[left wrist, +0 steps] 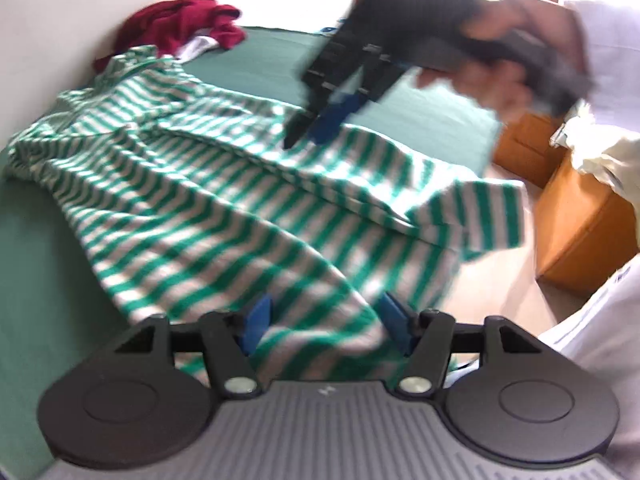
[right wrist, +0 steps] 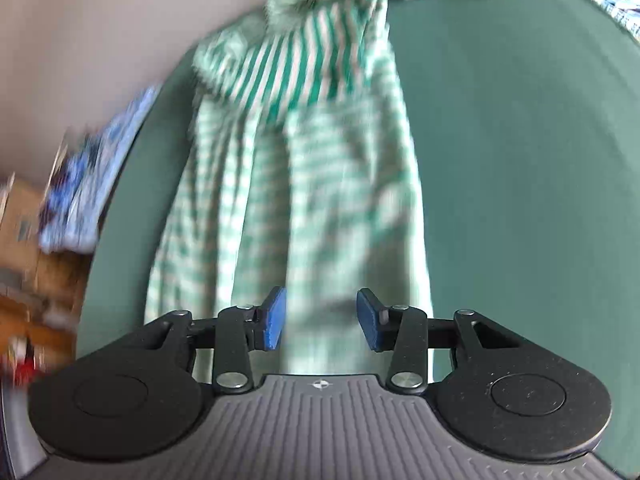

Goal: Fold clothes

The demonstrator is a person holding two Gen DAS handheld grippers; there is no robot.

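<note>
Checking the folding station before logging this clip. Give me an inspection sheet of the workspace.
Surface: green bed cover, mostly bare to one side of the shirt.
Job's things: green-and-white striped shirt spread out, rumpled, one sleeve hanging over the bed edge.
Clutter: dark red garment bunched by the wall with some white cloth.
Grippers: left gripper open, shirt hem between its pads; right gripper open over the shirt.
Cables: nothing seen.
Surroundings: pale wall, orange wooden furniture, bright window.
</note>
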